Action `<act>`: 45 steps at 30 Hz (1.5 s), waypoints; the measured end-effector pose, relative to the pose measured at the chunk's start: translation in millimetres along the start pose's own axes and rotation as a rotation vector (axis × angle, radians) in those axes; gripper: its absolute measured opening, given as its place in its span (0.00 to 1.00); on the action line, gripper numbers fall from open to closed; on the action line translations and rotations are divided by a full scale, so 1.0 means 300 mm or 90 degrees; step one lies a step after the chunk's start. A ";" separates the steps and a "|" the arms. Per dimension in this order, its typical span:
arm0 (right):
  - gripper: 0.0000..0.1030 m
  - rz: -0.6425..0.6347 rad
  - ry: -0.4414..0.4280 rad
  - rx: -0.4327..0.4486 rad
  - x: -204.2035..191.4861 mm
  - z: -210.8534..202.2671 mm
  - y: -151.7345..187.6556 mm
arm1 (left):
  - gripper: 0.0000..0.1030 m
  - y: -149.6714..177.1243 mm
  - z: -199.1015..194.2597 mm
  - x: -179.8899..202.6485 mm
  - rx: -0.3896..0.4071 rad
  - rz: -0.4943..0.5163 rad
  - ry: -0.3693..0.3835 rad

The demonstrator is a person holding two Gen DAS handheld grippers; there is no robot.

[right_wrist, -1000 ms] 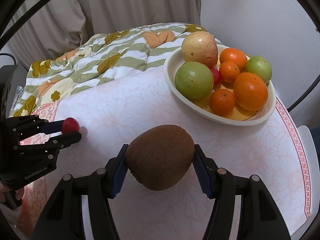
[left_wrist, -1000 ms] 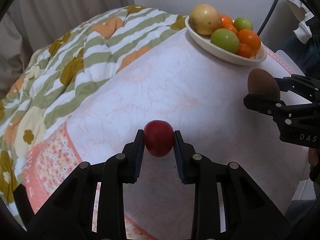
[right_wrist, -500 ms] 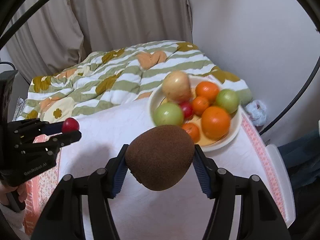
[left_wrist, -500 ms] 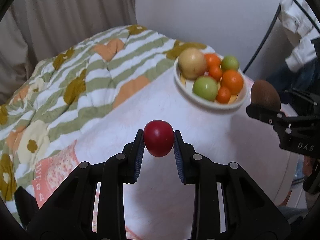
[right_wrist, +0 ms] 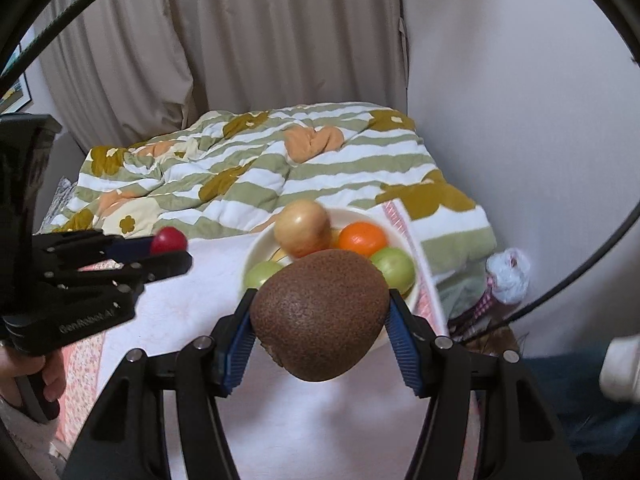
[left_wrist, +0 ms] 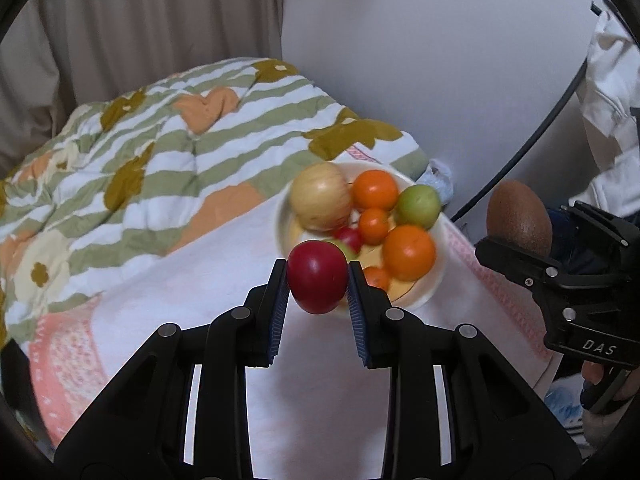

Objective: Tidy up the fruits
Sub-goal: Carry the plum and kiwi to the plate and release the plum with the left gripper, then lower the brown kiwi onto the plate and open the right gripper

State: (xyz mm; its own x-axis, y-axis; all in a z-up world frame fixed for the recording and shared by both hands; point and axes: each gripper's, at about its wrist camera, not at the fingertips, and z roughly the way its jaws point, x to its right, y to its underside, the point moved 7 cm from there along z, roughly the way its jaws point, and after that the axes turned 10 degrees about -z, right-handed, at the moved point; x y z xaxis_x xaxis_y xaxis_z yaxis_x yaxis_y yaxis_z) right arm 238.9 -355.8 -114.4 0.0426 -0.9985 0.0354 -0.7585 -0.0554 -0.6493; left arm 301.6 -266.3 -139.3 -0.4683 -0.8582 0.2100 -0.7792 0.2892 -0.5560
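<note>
Tablecloth (left_wrist: 224, 280) below hand-held gripper-clamped kiwi (right_wrist: 320, 314)

At frame centre the right gripper (right_wrist: 320, 322) clamps a brown kiwi (right_wrist: 320, 314). Behind it sits a fruit bowl (right_wrist: 256, 250). At left, the left gripper (right_wrist: 170, 252) pinches a red fruit (right_wrist: 169, 240).

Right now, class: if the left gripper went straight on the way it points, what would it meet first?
Probably the white bowl of fruit: the left gripper, shut on a small red fruit, points at its near rim. It seems raised, so depth is uncertain.
</note>
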 end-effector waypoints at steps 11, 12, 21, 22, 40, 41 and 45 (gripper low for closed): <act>0.55 -0.020 -0.034 0.002 0.215 0.033 -0.003 | 0.36 -0.013 0.200 0.160 -0.046 -0.028 -0.019; 0.55 -0.018 -0.035 0.001 0.231 0.037 -0.001 | 0.36 -0.013 0.215 0.165 -0.053 -0.029 -0.022; 0.55 0.016 -0.035 -0.005 0.303 0.053 0.020 | 0.71 -0.012 0.266 0.182 -0.089 -0.005 -0.045; 0.55 0.020 -0.035 -0.006 0.305 0.054 0.022 | 1.00 -0.011 0.267 0.177 -0.092 -0.002 -0.049; 0.55 -0.053 -0.081 -0.003 0.180 0.068 -0.055 | 1.00 0.059 0.071 -0.052 -0.071 -0.071 -0.182; 0.55 -0.062 -0.086 -0.005 0.165 0.077 -0.063 | 1.00 0.069 0.058 -0.069 -0.068 -0.081 -0.187; 0.55 -0.104 -0.113 -0.021 0.095 0.127 -0.076 | 1.00 0.117 0.014 -0.138 -0.066 -0.128 -0.205</act>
State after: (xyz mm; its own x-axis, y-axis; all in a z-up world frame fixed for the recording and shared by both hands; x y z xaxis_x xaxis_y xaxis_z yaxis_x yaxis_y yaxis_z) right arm 282.1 -382.9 -127.6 0.2774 -0.9608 0.0014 -0.7530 -0.2183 -0.6208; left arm 295.4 -222.5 -170.9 -0.1605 -0.9865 0.0334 -0.8879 0.1295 -0.4414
